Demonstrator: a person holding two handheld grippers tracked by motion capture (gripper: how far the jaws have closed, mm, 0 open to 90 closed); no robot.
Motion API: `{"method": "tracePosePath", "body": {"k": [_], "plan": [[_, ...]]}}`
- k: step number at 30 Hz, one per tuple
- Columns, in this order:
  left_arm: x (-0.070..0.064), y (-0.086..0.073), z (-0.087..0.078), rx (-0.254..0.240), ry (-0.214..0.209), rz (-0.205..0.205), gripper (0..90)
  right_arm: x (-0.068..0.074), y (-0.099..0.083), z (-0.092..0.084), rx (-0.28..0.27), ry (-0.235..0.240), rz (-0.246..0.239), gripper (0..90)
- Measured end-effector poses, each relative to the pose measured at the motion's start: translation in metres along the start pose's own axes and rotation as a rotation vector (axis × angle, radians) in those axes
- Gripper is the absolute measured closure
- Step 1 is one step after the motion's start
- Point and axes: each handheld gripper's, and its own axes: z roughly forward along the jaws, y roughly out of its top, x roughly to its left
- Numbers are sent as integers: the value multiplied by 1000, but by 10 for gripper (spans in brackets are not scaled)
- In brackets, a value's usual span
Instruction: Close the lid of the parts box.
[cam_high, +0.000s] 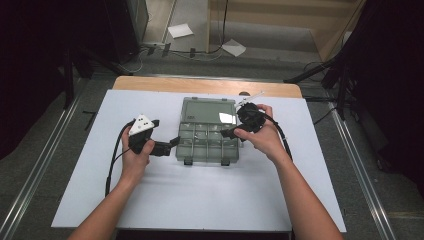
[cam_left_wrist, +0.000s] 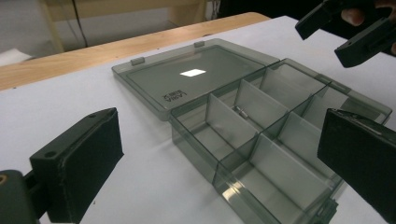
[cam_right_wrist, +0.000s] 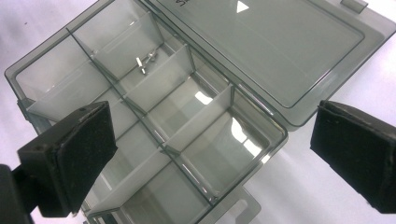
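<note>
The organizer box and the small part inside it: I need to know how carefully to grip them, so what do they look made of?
The organizer box looks like smoky clear hard plastic: glossy, see-through, with lamp glare on its lid. The small part looks metallic, bright and silvery, though too small to be sure.

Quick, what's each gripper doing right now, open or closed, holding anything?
Left gripper: open, holding nothing, beside the organizer box.
Right gripper: open, holding nothing.

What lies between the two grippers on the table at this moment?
The open compartment box sits between the left gripper and the right gripper, its lid folded flat behind. The high view shows this; a small metal piece lies in one compartment.
</note>
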Motion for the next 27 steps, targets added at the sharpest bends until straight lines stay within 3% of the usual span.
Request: {"method": "tracePosePath", "body": {"k": [8, 14, 21, 27], "plan": [[10, 10, 16, 37, -9, -41, 0, -8, -2, 0, -22, 12, 34, 21], [15, 17, 25, 54, 18, -58, 42, -16, -2, 0, -48, 16, 90, 28], [23, 26, 38, 78, -4, -74, 47, -21, -1, 3, -61, 39, 132, 27], [30, 31, 50, 105, -14, -116, 96, -35, -4, 8, -65, 46, 216, 160]]}}
